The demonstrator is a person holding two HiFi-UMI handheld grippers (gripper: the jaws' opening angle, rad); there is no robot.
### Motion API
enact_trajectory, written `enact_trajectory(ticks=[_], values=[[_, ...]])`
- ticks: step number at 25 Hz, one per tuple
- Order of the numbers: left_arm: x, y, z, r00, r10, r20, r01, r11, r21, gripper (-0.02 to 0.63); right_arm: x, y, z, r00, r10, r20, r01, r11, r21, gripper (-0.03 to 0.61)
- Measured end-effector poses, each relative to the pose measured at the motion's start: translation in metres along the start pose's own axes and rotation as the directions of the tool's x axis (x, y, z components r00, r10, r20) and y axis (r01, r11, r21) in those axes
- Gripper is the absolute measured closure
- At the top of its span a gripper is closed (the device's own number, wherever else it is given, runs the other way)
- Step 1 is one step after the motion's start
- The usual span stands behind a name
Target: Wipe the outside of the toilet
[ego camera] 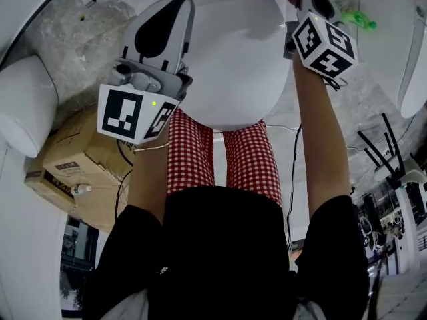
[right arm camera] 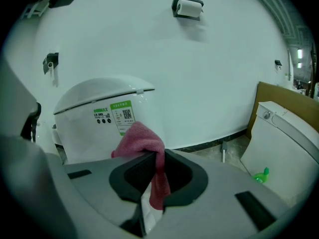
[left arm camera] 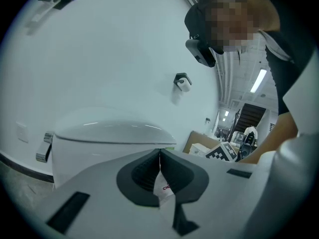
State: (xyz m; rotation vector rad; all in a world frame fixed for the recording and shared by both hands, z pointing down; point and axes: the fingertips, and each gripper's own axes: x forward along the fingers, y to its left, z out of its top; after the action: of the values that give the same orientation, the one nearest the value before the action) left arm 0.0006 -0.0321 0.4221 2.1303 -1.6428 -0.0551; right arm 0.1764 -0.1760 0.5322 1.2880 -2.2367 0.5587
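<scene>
Pink cloth (right arm camera: 139, 136) between right gripper (right arm camera: 155, 154) jaws, toilet (right arm camera: 79, 133) beyond

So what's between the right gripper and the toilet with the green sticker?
Only the pink cloth, pinched in the right gripper and sticking out toward the toilet. The right gripper view shows nothing else in that stretch.

Cardboard boxes (ego camera: 73, 159): seen on floor, 8 o'clock, head view.
Green bottle (right arm camera: 260, 175): lies on floor, 4 o'clock, right gripper view, just beside 2nd cistern (right arm camera: 289, 133).
Paper roll holder (right arm camera: 188, 7): fixed to wall, 12 o'clock.
Brown board (right arm camera: 279, 96): seen behind 2nd cistern, 3 o'clock.
</scene>
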Motion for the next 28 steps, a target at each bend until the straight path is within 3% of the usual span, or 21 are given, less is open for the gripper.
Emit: enact_trajectory(ticks=[8,18,22,25,28], values=[[-0.012,-0.007,0.012,0.999,0.032,0.031,-0.032,0.999,0.011,0.603,-0.036,-0.006,0.005,1.0,-0.006,0.017,0.007,1.0,-0.025,0.522],[-0.018,-0.031,0.038,0.999,0.006,0.036,-0.008,0.998,0.057,0.603,-0.096,-0.007,0.035,0.993,0.013,0.113,-0.011,1.0,-0.02,0.522],[-0.021,-0.041,0.058,0.997,0.018,0.072,-0.021,0.998,0.052,0.603,-0.119,-0.01,0.055,0.987,0.029,0.157,-0.027,0.999,-0.017,0.522],[-0.021,-0.055,0.074,0.998,0.015,0.069,-0.022,0.993,0.112,0.603,-0.139,-0.01,0.074,0.98,0.045,0.194,-0.037,0.998,-0.045,0.522],[-0.022,-0.066,0.087,0.999,0.007,0.047,-0.015,0.984,0.175,0.603,-0.159,0.002,0.092,0.972,0.091,0.215,-0.064,0.989,-0.132,0.522]])
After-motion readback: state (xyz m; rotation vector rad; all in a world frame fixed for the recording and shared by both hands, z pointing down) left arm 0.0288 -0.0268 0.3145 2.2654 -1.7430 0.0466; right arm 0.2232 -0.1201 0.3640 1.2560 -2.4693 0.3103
